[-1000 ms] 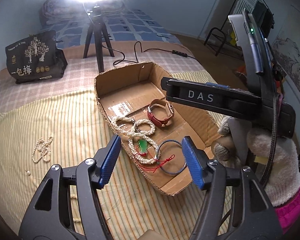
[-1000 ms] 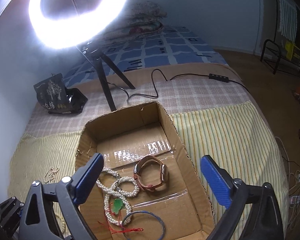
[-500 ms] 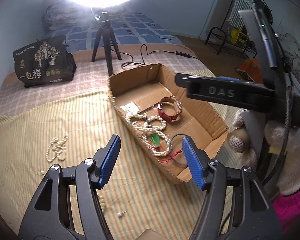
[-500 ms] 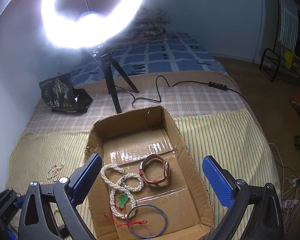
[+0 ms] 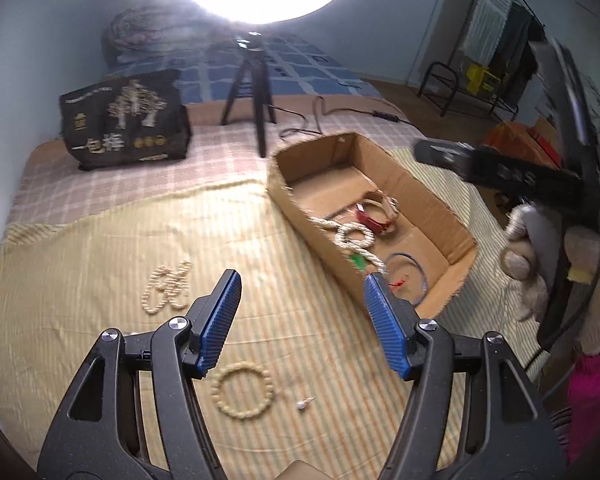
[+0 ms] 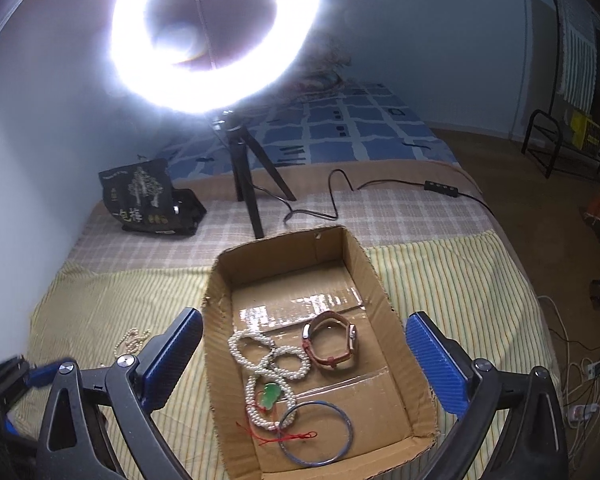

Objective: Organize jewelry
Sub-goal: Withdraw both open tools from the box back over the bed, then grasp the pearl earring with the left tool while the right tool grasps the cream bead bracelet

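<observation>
Striped bedspread [image 5: 100,248], cardboard box [image 6: 384,292] mid-bed — loose bracelet [image 5: 242,392] near edge, both jaws released, empty.

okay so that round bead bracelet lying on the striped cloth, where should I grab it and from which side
Come straight down on the bead bracelet with the left hand-held gripper, probably pinching one stretch of the ring, one finger inside and one outside. It lies flat as an open loop on the striped cloth, so nothing stands up to grip sideways.

Ring light [image 6: 216,36] on tripod [image 6: 252,176], blue-check bedding [image 6: 340,128] behind, pale wall, wood floor [image 6: 540,184] rt.
</observation>
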Motion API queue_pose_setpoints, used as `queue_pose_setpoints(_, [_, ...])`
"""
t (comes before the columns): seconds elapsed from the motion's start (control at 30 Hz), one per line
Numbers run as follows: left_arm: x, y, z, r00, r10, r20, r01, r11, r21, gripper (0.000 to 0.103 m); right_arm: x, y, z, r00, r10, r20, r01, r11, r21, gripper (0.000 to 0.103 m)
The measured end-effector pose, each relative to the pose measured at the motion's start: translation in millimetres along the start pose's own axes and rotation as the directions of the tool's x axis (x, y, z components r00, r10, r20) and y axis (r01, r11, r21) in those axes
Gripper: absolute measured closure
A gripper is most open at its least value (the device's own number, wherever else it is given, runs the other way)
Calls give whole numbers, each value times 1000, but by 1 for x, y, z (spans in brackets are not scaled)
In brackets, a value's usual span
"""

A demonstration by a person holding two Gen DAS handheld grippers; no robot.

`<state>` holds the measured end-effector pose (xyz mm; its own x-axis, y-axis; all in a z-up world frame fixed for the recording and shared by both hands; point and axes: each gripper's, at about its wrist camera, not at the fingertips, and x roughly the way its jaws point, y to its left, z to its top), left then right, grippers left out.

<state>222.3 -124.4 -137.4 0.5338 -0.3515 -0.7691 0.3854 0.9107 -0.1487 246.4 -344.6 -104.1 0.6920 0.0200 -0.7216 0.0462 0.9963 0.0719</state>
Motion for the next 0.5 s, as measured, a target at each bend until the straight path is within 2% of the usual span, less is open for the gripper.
queue_pose_setpoints(0.13, [-10,33,-1,999,27,26,-26,998,-53,37,-12,13,-9,999,18,44,-15,998,-57,0])
queue_pose_setpoints(0.27, [-15,64,-4,998,52,39,-48,994,-97,37,-24,40,-29,992,87,89,-73,986,-152,0])
queue_pose_setpoints(0.5, [-14,113,-17,996,92,2,-90,980,-177,38,-14,108,-66,980,190,-56,-198,920,-339,3])
